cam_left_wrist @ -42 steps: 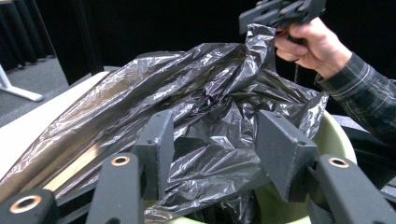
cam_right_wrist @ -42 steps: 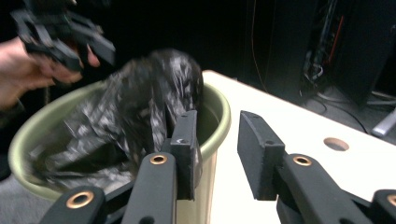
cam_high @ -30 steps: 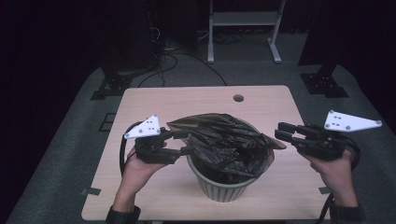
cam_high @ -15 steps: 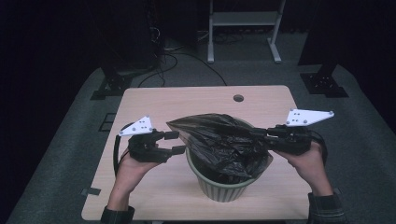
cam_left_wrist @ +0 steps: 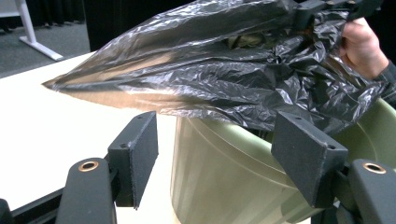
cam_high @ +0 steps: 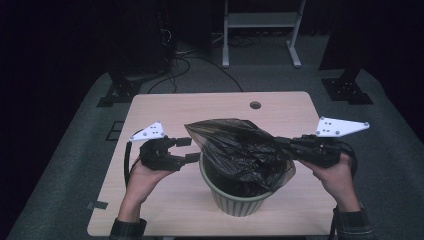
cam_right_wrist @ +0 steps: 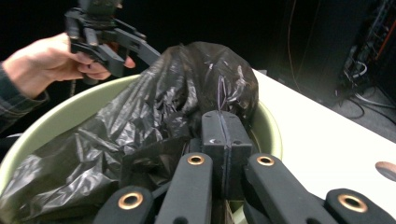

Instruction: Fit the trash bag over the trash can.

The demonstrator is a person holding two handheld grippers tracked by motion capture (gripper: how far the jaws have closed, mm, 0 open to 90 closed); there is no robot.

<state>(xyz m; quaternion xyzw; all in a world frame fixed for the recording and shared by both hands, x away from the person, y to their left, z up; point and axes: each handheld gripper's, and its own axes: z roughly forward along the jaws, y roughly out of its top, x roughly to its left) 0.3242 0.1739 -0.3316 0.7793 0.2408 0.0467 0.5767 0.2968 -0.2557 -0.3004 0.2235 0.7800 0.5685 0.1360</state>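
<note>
Holding a two-jaw gripper in each hand, you have both of them up at a pale green round plastic bin (cam_high: 235, 192) that stands near the front middle of the light wooden table (cam_high: 150, 107). A crumpled black plastic bin bag (cam_high: 240, 147) sits in the bin and billows up above its rim, with one pointed corner sticking out toward your left side.

Your left gripper (cam_high: 182, 150) is just beside the bin's left rim, below that pointed corner of the bag. Its jaws stand well apart with nothing between them; in the left gripper view the two black pads (cam_left_wrist: 140, 154) frame the bin's green wall (cam_left_wrist: 219, 177) and the bag (cam_left_wrist: 219, 79) hangs above them, not touching. Your left hand (cam_high: 145, 175) wraps the gripper body from below, and the grey three-cornered plate (cam_high: 148, 132) sits on top.

Your right gripper (cam_high: 280, 142) reaches in from the right over the bin's rim. In the right gripper view its jaws are pressed together, and a fold of the black bag (cam_right_wrist: 154, 126) lies against and under them; the film appears to be pinched there, though the exact point of grip is hidden by the pads. Your right hand (cam_high: 335, 175) holds it from the right edge of the table.

A small round hole (cam_high: 255, 105) shows in the table top near its far edge
</note>
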